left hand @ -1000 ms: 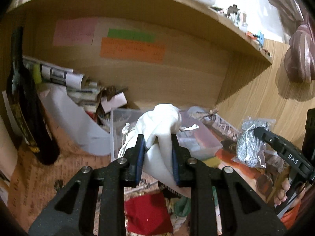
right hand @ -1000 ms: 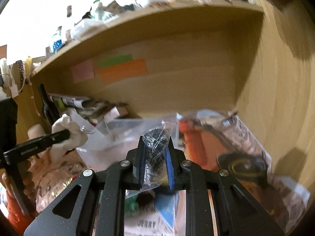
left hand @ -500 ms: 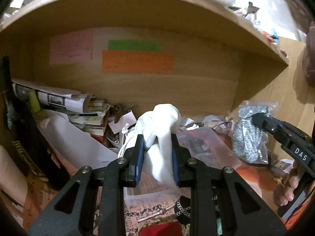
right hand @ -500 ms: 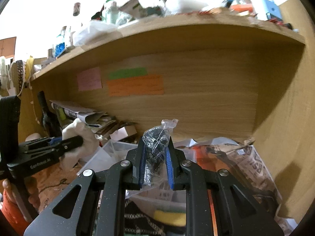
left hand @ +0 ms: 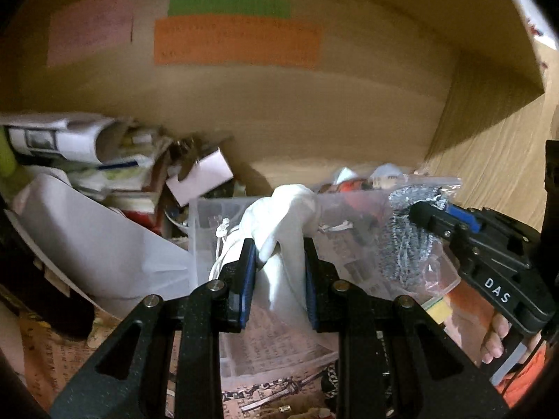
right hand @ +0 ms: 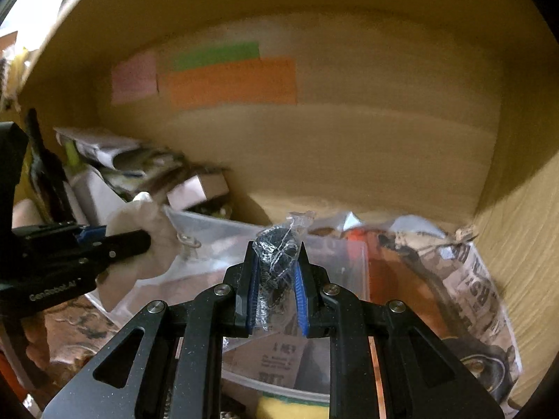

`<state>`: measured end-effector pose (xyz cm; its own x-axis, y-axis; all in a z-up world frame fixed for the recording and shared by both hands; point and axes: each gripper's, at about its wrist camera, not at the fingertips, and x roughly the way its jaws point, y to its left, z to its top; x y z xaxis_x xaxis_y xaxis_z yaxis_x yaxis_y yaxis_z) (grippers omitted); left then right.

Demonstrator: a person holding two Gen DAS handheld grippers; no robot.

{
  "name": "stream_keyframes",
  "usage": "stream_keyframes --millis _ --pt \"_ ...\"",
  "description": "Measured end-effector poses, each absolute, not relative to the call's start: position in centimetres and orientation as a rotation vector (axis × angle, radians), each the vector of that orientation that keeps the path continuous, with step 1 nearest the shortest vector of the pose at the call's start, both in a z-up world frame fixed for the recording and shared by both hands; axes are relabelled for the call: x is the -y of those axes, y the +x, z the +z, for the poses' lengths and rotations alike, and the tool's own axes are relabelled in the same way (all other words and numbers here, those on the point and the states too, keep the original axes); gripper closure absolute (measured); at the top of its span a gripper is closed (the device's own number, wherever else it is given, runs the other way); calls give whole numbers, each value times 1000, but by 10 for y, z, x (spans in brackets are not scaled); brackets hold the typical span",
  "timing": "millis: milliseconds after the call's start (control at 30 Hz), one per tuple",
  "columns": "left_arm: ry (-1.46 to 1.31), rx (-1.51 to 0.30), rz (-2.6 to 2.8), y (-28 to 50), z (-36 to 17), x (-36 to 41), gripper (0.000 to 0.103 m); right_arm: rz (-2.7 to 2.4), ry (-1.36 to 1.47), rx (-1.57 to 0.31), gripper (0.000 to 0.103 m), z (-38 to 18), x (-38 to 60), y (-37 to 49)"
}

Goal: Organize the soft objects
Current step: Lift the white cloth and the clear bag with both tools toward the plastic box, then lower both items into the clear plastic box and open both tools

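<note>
My left gripper (left hand: 277, 244) is shut on a white cloth pouch (left hand: 286, 216) with a drawstring, held over a clear plastic box (left hand: 206, 216). My right gripper (right hand: 276, 251) is shut on a clear bag of grey steel wool (right hand: 276, 244), held over the same clear box (right hand: 216, 230). In the left wrist view the right gripper (left hand: 419, 211) and the steel wool bag (left hand: 405, 237) show at the right. In the right wrist view the left gripper (right hand: 146, 237) and the white pouch (right hand: 143, 237) show at the left.
A wooden shelf back carries pink (left hand: 87, 35), green (left hand: 227, 5) and orange (left hand: 237, 42) paper labels. Rolled papers and books (left hand: 77, 150) are piled at the left. Newspaper (right hand: 468, 279) and an orange item (right hand: 356, 237) lie at the right. A yellow sponge (right hand: 290, 406) lies below.
Both grippers have moved forward and deeper under the shelf, closer to the clear box. Both still hold their items.
</note>
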<state>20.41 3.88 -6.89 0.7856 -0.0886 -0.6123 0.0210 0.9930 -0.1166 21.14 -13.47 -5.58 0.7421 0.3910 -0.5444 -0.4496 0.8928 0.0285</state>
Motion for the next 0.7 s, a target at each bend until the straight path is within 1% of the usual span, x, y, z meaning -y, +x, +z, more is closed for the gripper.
stream_keyframes --millis 233,433,467,533,600,633,667,700 --pt "-74 -741 -74 220 -86 -30 78 467 -131 -705 87 -83 130 231" --pt "-60 -771 -79 231 -99 -25 78 485 -158 -751 87 -92 126 235" --pt "-59 -775 -79 231 -101 -25 76 487 -160 -754 87 -93 126 235" --pt "-53 -775 -68 230 -102 -25 68 490 -168 -764 86 -93 125 236" --pt "-51 -768 -60 230 -102 -24 53 491 -173 -767 81 -92 124 235" --pt "-50 -756 -54 228 -101 -24 50 492 -172 -761 72 -90 125 234" --pt "-49 -749 -53 225 -99 -24 46 490 -170 -753 61 -89 125 233" --pt "-47 -738 -52 222 -97 -24 45 484 -167 -737 56 -86 126 231"
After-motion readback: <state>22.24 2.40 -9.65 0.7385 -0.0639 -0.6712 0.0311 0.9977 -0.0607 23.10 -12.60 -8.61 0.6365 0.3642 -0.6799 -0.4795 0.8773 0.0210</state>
